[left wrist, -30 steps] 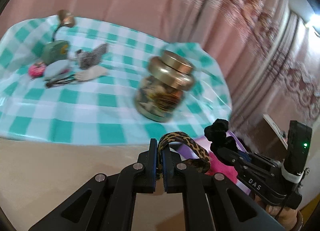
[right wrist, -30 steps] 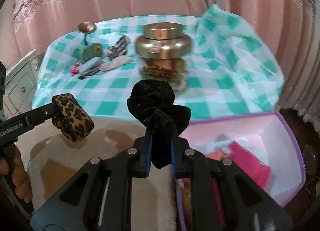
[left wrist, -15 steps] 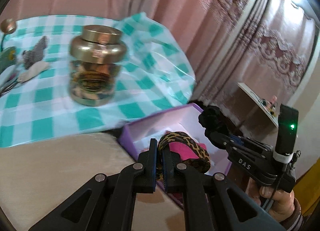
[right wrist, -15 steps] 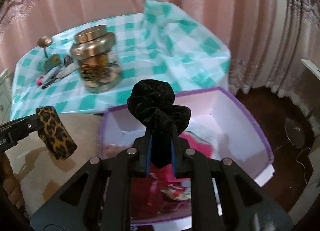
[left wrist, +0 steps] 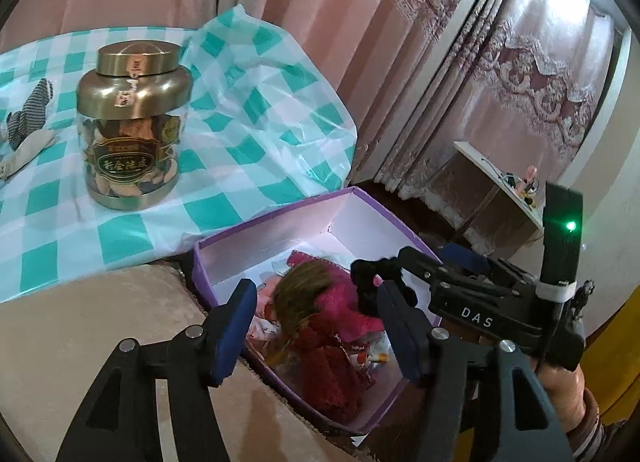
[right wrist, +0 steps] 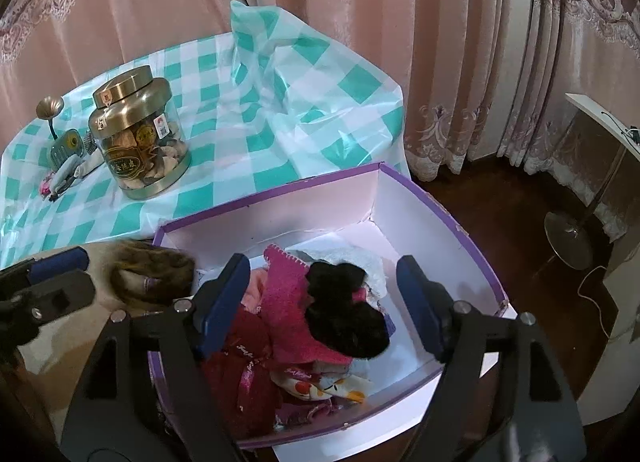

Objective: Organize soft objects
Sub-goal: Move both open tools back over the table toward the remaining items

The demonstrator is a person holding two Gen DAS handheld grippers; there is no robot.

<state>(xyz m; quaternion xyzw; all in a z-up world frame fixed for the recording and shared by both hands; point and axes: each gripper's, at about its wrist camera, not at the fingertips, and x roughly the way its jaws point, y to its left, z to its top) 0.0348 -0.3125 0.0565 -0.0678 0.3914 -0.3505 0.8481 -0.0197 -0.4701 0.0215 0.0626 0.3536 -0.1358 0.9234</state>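
A purple box (left wrist: 280, 216) with white walls holds pink and red soft cloths (right wrist: 288, 302). Over it, my left gripper (left wrist: 318, 326) has its jaws opening. A blurred leopard-print scrunchie (left wrist: 300, 298) hangs loose between them, and neither pad touches it. My right gripper (right wrist: 322, 302) is over the same box (right wrist: 280, 190), its jaws opening too. The black velvet scrunchie (right wrist: 344, 310) is blurred and free of the pads, just above the pink cloth. In the right wrist view the leopard scrunchie (right wrist: 152, 274) shows at the box's left rim.
A brass-lidded glass jar (left wrist: 134, 122) stands on the teal checked cloth (left wrist: 248, 110) behind the box. A striped fabric piece (left wrist: 28, 114) lies at the far left. Beige cushion (left wrist: 80, 326) is on the left. A lamp base (right wrist: 568, 238) and pink curtains stand to the right.
Both grippers swung right from the checked cloth to above the purple box. Each then opened and let go of its scrunchie, which now drops loose over the box.
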